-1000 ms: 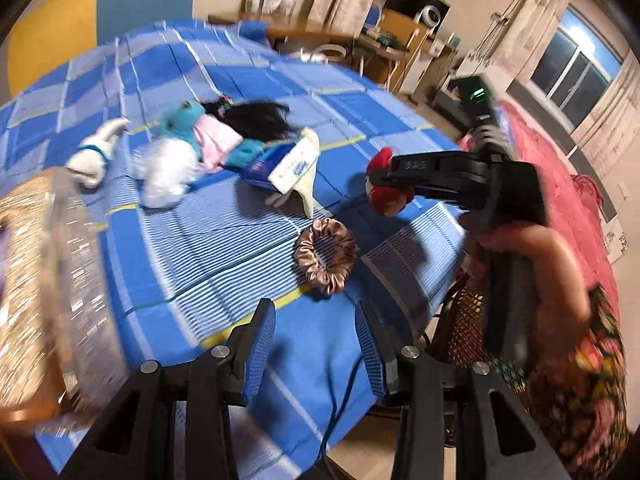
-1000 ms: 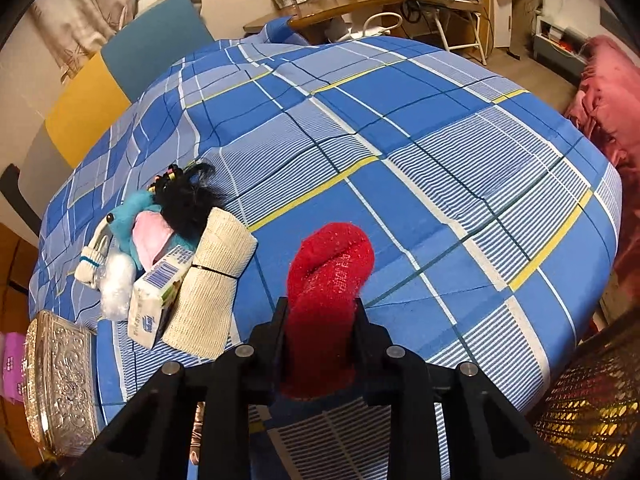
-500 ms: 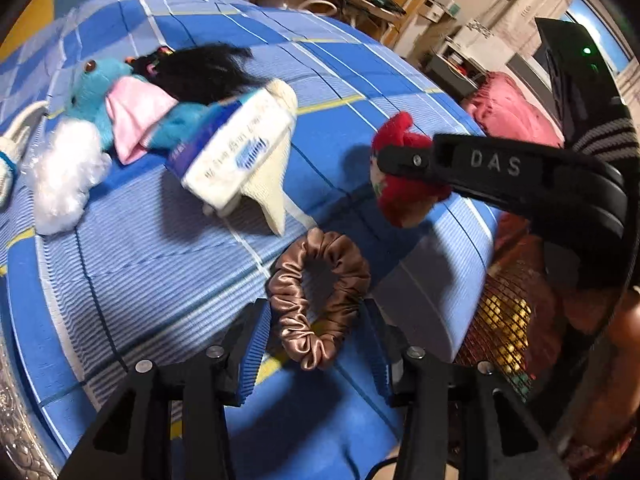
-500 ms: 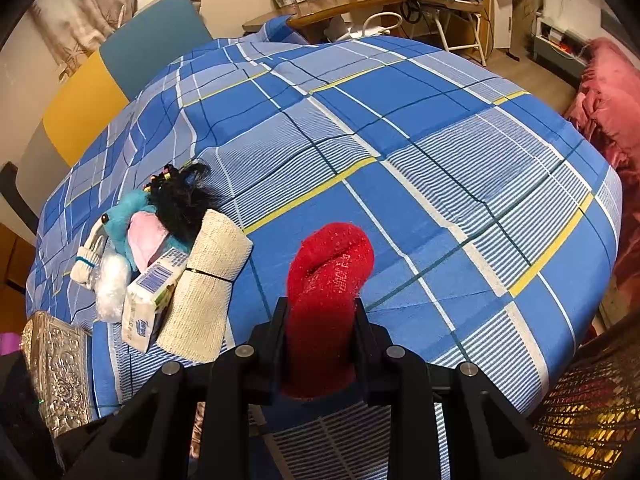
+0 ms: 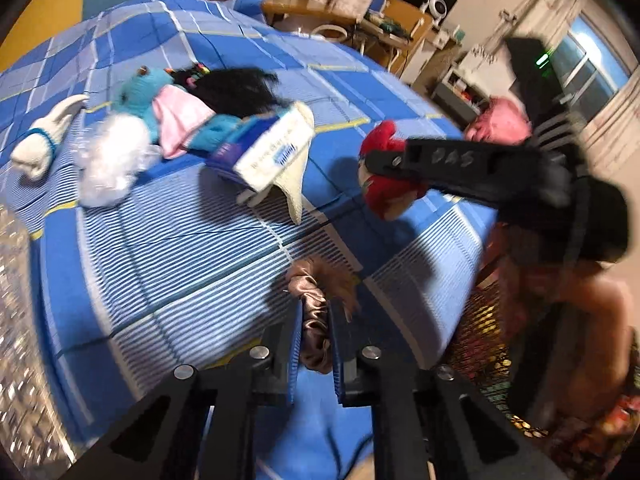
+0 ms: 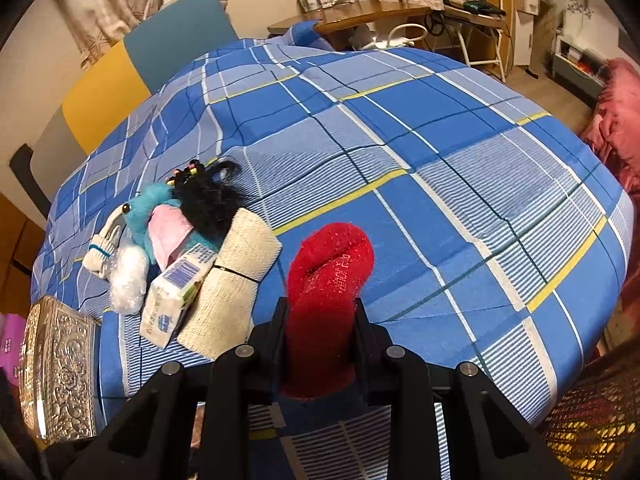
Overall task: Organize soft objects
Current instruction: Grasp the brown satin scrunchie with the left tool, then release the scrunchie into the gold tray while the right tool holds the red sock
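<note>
The left gripper [image 5: 313, 322] has just been closing and is now clamped on the brown scrunchie [image 5: 316, 312], which is pinched between the jaws at the near edge of the blue plaid bedspread [image 6: 440, 184]. The right gripper [image 6: 320, 320] is held narrow around a red sock [image 6: 328, 280], which sticks up between its jaws above the bedspread. A pile is seen on the bedspread left of the sock: a cream bandage roll [image 6: 230, 280], a tissue pack [image 6: 178, 288], a blue plush [image 6: 144, 210], a black wig [image 6: 208, 200] and a white sock [image 6: 102, 246]. A silver box [image 6: 60, 368] is seen at the bedspread's left edge, nearer than the pile.
</note>
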A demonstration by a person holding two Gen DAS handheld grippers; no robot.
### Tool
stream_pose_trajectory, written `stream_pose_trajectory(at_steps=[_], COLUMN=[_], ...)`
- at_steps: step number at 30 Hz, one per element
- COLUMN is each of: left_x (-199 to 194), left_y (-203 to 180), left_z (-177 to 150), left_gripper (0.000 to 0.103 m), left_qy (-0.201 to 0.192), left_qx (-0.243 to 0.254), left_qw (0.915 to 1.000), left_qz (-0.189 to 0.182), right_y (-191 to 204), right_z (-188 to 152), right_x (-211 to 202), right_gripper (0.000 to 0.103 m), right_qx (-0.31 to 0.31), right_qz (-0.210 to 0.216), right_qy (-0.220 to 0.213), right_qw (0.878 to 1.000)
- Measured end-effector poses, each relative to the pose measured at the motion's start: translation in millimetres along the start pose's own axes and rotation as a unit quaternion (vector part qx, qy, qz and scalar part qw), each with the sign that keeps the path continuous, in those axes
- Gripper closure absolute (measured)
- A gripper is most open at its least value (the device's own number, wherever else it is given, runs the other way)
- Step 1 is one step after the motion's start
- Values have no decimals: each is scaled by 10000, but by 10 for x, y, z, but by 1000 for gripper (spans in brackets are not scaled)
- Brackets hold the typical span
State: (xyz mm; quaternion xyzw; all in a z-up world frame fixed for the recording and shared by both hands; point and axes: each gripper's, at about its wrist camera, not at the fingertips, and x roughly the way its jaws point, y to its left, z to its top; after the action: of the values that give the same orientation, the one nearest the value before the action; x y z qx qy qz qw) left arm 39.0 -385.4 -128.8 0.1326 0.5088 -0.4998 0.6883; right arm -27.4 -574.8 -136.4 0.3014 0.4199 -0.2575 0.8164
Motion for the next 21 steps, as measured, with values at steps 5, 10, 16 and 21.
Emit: stream_pose_trajectory(at_steps=[5, 10, 16, 21], left_x=[-344, -653, -1331, -1999], left_y=[27, 177, 405, 784], left_z=[-62, -48, -62, -129], left_gripper=[91, 92, 92, 92], left_qy=[-287, -522, -1195, -1813], left_qx=[103, -179, -432, -769], left_qw=[9995, 9984, 9914, 9802], left_qz=[50, -140, -304, -209], right_y=[69, 42, 54, 85], right_z=[-27, -28, -29, -35], right_x=[39, 7, 42, 21], right_gripper=[75, 75, 75, 75], right_qx=[-147, -70, -135, -194], right_qz=[-13, 34, -48, -14], right_qy=[81, 1, 54, -19], right_qw=[9999, 10000, 9999, 9998])
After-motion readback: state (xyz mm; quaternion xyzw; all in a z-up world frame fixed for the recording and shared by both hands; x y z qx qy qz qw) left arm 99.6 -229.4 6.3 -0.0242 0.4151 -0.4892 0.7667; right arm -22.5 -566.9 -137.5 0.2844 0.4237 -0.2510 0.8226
